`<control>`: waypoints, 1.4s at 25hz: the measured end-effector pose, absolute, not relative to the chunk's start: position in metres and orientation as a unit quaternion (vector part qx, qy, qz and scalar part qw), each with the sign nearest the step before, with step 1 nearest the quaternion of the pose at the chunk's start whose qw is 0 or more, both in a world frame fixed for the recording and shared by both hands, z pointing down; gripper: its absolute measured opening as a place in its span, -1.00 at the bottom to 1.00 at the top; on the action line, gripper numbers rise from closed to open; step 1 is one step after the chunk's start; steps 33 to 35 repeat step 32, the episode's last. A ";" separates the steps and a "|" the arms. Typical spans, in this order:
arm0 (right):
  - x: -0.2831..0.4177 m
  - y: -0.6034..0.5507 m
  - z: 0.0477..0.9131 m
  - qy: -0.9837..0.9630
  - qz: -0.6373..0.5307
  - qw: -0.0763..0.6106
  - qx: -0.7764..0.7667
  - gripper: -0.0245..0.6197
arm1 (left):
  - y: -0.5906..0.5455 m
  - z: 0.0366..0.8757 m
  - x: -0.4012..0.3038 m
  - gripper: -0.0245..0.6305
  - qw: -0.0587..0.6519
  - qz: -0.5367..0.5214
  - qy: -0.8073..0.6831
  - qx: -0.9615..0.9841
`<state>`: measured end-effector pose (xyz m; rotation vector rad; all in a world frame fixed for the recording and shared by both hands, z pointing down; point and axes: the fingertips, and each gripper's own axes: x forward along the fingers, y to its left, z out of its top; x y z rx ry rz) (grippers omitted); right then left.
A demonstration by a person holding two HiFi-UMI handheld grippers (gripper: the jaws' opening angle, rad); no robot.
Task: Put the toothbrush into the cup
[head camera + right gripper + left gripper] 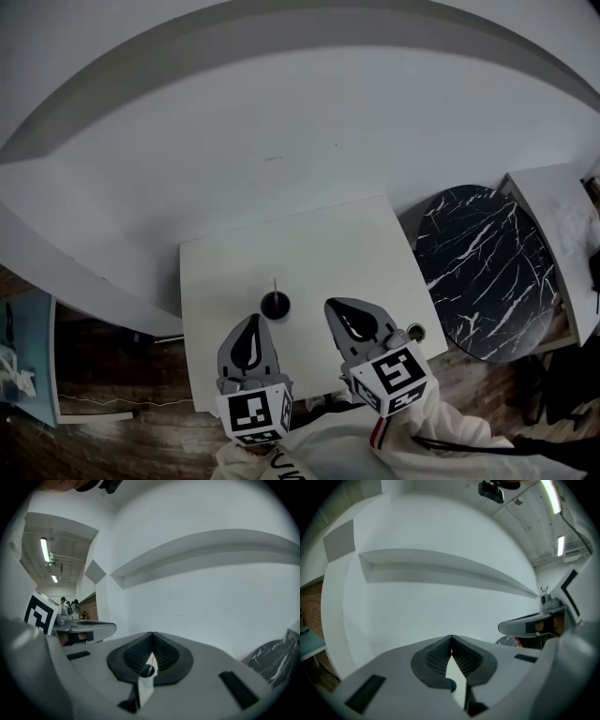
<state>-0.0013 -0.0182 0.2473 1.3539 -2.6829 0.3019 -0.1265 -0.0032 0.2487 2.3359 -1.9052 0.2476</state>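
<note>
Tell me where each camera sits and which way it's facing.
Head view: on the person's head, looking steeply down at the white square table and dark cup holding a thin toothbrush; left hand-held gripper, right hand-held gripper, white sleeve show.
Left gripper view: on the left one, facing the white wall along its shut jaws.
Right gripper view: on the right one, same wall; cup under its shut jaws.
Shared: both gripper views show the wall's ledge.
</note>
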 end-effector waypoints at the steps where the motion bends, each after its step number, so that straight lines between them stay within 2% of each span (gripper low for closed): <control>1: -0.001 -0.017 0.246 -0.886 0.100 0.060 0.448 -0.91 | -0.002 0.247 -0.125 -0.90 0.057 0.082 -0.628 0.772; 35: 0.003 -0.021 0.254 -0.876 0.105 0.069 0.466 -0.91 | -0.005 0.257 -0.117 -0.90 0.066 0.090 -0.606 0.788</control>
